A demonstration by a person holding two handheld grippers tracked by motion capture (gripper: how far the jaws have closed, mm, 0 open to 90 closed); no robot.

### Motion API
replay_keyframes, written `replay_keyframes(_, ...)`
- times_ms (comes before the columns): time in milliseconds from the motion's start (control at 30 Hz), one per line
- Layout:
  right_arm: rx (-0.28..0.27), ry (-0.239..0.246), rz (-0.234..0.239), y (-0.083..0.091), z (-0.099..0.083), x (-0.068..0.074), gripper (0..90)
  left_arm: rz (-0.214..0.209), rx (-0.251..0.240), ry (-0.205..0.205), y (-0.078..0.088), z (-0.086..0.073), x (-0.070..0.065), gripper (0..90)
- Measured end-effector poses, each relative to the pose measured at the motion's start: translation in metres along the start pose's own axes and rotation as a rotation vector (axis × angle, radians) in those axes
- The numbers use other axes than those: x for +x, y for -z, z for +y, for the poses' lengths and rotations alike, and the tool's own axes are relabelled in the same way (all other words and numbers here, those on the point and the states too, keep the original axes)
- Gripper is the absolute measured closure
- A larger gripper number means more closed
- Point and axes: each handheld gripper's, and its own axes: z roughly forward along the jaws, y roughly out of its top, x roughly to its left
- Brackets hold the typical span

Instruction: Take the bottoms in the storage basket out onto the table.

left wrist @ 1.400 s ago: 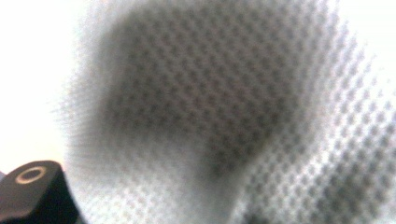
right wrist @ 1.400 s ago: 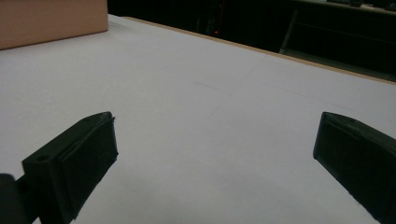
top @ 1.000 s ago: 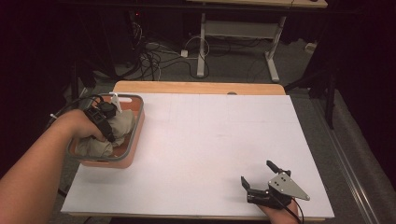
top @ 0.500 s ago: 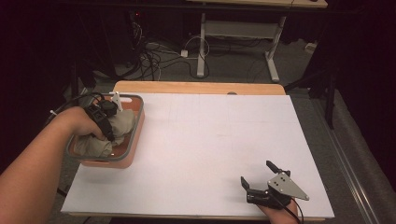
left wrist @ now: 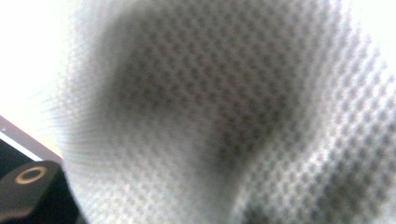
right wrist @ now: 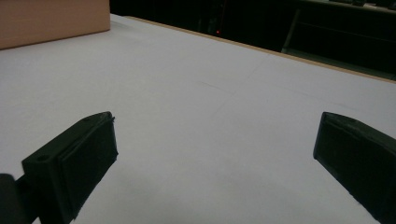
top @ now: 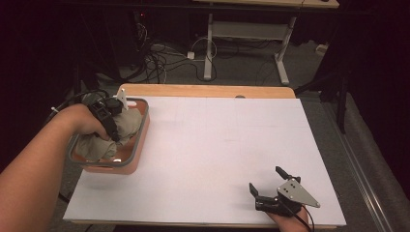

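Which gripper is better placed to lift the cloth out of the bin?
Left. The left gripper is down in the orange bin against the cloth; the right gripper rests open across the table.

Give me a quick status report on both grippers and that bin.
Left gripper down in the orange bin, buried in grey cloth; grip state unclear. Right gripper open, empty, low over the white table. Nothing in the way.

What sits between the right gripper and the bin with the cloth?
Nothing visible. The right gripper, jaws open, rests near the table's front edge; only bare white surface lies between it and the bin at the left, where the left gripper is down in the cloth.
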Motion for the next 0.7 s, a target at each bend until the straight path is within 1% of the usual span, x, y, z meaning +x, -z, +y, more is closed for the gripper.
replay_keyframes(400,-0.001,0.002,-0.001,0.0,0.0,0.0,0.4,0.001,-0.002,-0.013,0.009,0.004,-0.005,54.6)
replay_keyframes(700,0.001,0.004,-0.002,0.0,0.0,0.0,0.4,0.011,-0.004,-0.021,0.016,0.007,-0.008,54.6)
